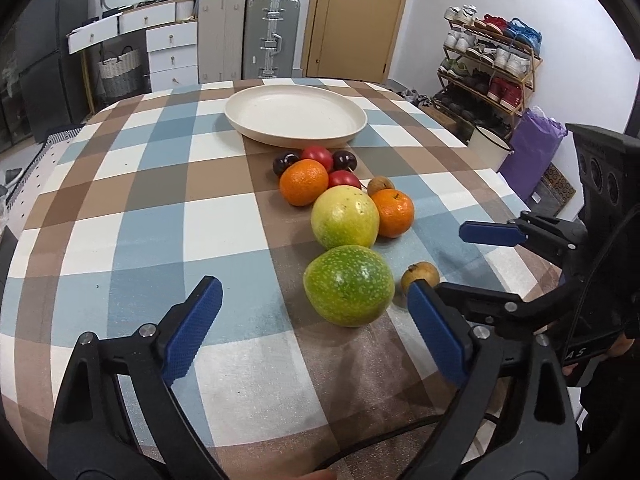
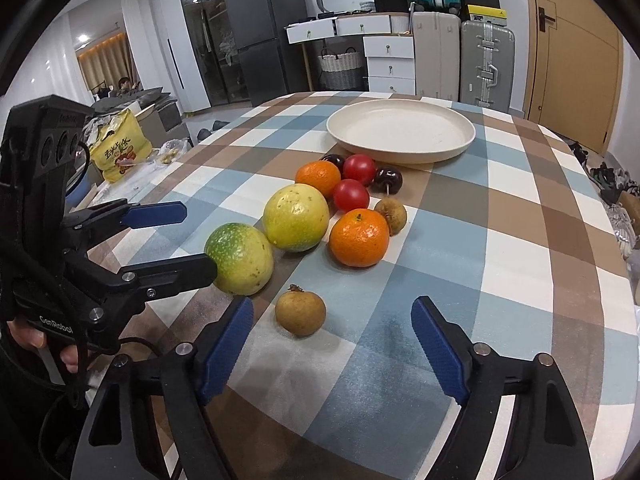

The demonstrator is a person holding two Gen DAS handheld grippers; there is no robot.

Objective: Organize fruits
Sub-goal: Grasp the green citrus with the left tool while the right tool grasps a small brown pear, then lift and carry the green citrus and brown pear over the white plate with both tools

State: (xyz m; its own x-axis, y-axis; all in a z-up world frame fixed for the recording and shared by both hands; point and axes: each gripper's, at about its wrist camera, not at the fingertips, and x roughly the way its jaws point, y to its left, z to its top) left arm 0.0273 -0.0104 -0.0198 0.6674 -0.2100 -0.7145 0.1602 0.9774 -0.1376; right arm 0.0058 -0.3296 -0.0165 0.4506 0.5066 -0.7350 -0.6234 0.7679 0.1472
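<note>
Approach to the fruit, nothing yet grasped

Fruit lies clustered near the middle of the checked bench [image 1: 120,216]; the cream plate [image 1: 295,114] at the far edge is seen bare, so the first pick is judged to be in hand. The left gripper [image 1: 316,332] is held with jaws released, the green fruit [image 1: 349,286] just ahead between them, untouched; the right gripper [image 2: 332,346] is likewise unclenched before the small brown fruit [image 2: 300,310]. A further advance, then closure, is called for; round fruit may roll. A shoe rack [image 1: 490,68] is shown only by the left wrist view; a refrigerator [image 2: 260,28] only by the right.
</note>
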